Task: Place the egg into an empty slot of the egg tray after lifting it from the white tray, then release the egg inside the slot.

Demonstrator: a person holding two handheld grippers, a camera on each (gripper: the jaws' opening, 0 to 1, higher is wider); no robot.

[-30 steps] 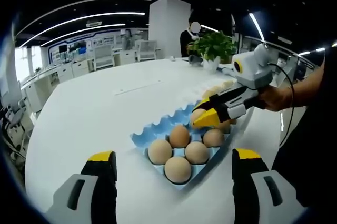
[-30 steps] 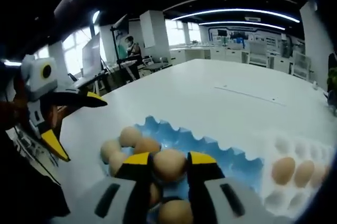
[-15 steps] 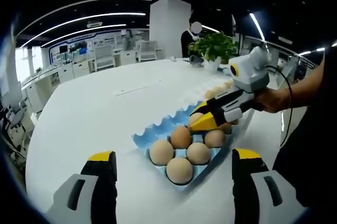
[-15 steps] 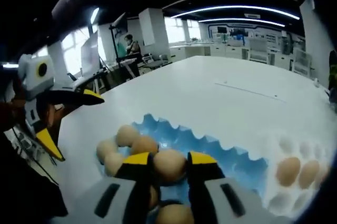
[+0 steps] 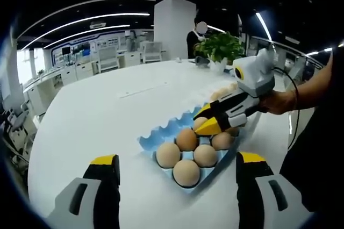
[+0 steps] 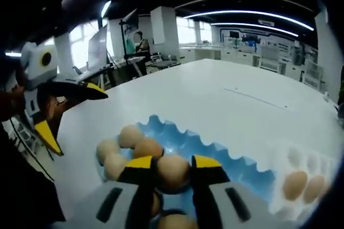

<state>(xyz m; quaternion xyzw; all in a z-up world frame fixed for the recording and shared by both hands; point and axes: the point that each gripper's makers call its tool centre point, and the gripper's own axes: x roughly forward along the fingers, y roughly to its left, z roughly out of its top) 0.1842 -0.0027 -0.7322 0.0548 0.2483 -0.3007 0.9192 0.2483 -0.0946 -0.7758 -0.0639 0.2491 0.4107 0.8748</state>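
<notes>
A blue egg tray (image 5: pixel 156 134) lies on the white table (image 5: pixel 91 111) with several brown eggs (image 5: pixel 168 154) in its near slots. My right gripper (image 5: pixel 206 122) reaches in from the right, shut on a brown egg (image 5: pixel 199 123) low over the tray's far slots. In the right gripper view, the right gripper (image 6: pixel 173 165) pinches this held egg (image 6: pixel 172 172) above the blue tray (image 6: pixel 220 151); whether it touches a slot is unclear. The white tray (image 6: pixel 301 159) with eggs (image 6: pixel 293 184) lies at the right. My left gripper (image 5: pixel 178 159) is open, near the tray's front; it appears as the left gripper (image 6: pixel 72 115).
A potted plant (image 5: pixel 217 46) stands at the table's far edge beside a white pillar (image 5: pixel 172 24), with a person (image 5: pixel 193 38) behind. A hand (image 5: pixel 279 101) holds the right gripper. The white tray (image 5: pixel 220 92) lies beyond the blue one. Bare table stretches to the left.
The right gripper keeps the egg and has barely moved over the blue tray. Both views have shifted slightly. The left gripper stays open.
</notes>
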